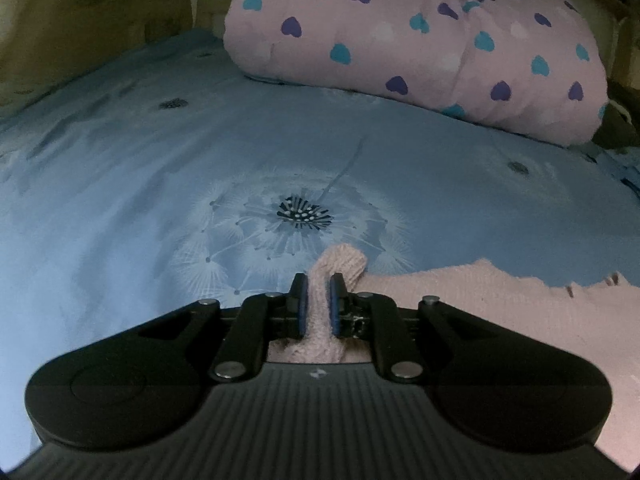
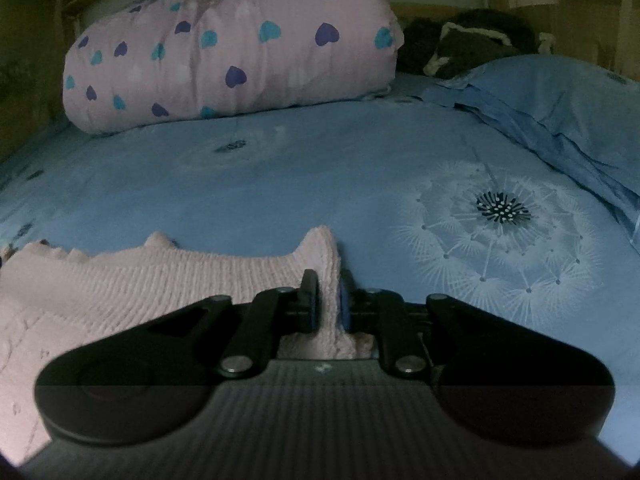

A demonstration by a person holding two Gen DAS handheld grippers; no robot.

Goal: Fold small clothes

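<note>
A small pale pink knitted garment (image 1: 480,312) lies on the blue bed sheet (image 1: 120,184). In the left wrist view my left gripper (image 1: 319,284) is shut on a bunched corner of it, and a loop of knit pokes out past the blue pads. The rest of the garment spreads to the right. In the right wrist view my right gripper (image 2: 328,284) is shut on the right-hand corner of the pink garment (image 2: 120,292), which stretches away to the left with a scalloped far edge.
A rolled pink quilt with blue and purple hearts (image 1: 420,44) (image 2: 228,48) lies across the far side of the bed. A blue pillow (image 2: 560,112) sits at the right, with a dark plush thing (image 2: 460,44) behind it. Dandelion prints mark the sheet.
</note>
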